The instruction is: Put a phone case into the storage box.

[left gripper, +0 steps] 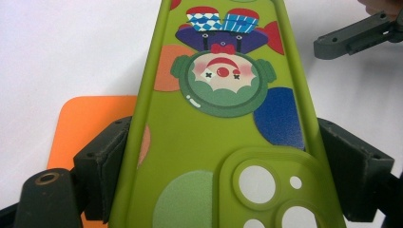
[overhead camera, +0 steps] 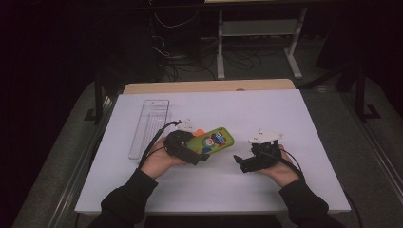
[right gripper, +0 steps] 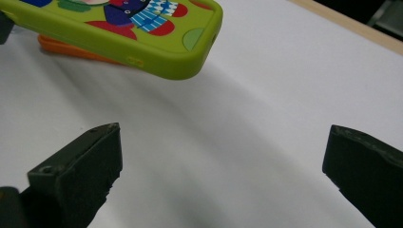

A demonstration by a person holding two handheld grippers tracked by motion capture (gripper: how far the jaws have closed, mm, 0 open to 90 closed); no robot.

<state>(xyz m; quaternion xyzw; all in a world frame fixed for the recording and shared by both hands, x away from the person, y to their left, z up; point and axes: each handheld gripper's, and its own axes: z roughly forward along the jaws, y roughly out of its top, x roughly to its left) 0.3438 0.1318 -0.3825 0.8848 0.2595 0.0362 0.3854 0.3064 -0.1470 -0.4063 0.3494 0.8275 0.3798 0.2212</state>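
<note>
Left claw pinching a green phone case over the white table, right claw spread and empty beside it.

Farthest left, just beyond the left claw [overhead camera: 202,154], a clear plastic tray [overhead camera: 149,126] lies lengthwise on the table [overhead camera: 285,114], apart from everything else. The left claw grips the green phone case [left gripper: 214,142] across its long sides near the camera cut-outs, its jaws pressed against both edges; the case, printed with a clown face, points away from the claw toward the right one. Under and behind the case an orange flat piece [left gripper: 90,123] rests on the table, partly hidden by it. To the right, the right claw [right gripper: 223,161] hangs with jaws wide apart, near the case's far end, bare table between them.
</note>
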